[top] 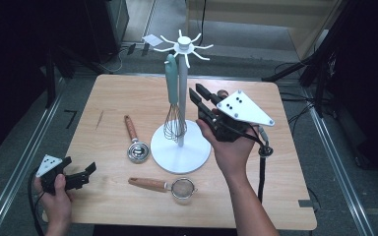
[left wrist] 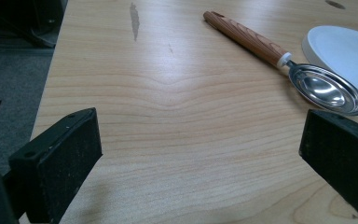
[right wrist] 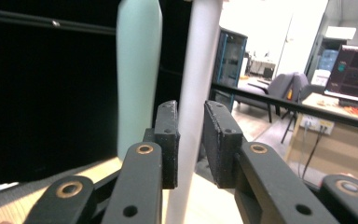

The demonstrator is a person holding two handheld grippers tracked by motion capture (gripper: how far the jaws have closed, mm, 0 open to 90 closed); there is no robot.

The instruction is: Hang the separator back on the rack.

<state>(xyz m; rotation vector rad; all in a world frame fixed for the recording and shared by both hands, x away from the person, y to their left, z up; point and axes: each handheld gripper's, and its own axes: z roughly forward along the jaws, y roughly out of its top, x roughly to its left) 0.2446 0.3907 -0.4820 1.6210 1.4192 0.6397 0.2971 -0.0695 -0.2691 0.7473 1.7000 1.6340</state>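
A white utensil stand [top: 181,98] with hook arms on top rises from its round base [top: 197,152] at mid-table. A whisk [top: 173,120] with a teal handle [right wrist: 137,70] hangs from one hook, beside the pole [right wrist: 200,56]. My right gripper [top: 197,91] is held up just right of the pole, its jaws a narrow gap apart with nothing between them [right wrist: 191,112]. My left gripper [top: 81,166] rests low at the table's front left corner, jaws wide open over bare wood [left wrist: 200,126].
A wood-handled metal scoop [top: 137,147] lies left of the base [left wrist: 349,51], and it appears ahead of my left gripper [left wrist: 307,84]. A small wood-handled strainer [top: 177,187] lies near the front edge. The light wooden table [top: 128,98] has dark floor around it.
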